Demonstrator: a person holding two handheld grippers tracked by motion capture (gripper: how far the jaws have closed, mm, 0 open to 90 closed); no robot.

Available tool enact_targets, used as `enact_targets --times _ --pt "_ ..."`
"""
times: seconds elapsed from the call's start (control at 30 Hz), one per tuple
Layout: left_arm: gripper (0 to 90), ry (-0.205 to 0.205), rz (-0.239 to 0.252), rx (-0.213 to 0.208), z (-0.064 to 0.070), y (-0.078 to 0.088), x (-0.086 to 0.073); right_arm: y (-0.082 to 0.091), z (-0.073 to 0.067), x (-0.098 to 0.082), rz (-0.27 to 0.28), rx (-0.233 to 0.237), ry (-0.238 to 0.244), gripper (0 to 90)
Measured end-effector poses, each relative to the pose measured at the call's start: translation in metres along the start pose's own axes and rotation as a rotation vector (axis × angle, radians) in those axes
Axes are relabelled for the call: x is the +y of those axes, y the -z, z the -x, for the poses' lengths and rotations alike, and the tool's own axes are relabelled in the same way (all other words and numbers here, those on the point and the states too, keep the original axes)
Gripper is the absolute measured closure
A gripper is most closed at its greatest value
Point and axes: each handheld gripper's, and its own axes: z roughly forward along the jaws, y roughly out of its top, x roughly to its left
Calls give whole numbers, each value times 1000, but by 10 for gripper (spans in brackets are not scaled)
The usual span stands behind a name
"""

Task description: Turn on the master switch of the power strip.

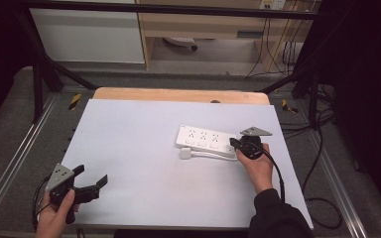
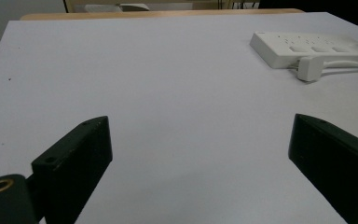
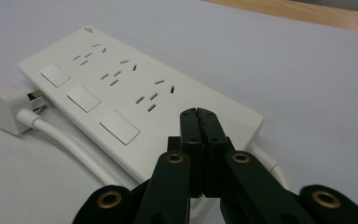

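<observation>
Right gripper (image 3: 199,114), jaws pressed together with nothing between them, tips over the near end of the white power strip (image 3: 121,88); its plug (image 3: 2,109) lies beside the strip. Left gripper (image 1: 90,179), jaws spread wide, rests well apart from both.

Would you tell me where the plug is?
In the high view, the plug lies right of centre on the table, against the power strip's near-left corner.

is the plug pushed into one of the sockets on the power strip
No, the plug lies on the table beside the power strip, its prongs bare and outside every socket.
</observation>
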Motion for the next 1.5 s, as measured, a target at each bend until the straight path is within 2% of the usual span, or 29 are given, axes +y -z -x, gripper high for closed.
enact_targets --times 0.67,1.5 --pt "61 -4 0 -2 0 0 0 -6 0 -5 -35 -19 19 900" --pt "61 -5 -3 -1 0 0 0 -9 -2 -6 -39 -17 25 900"
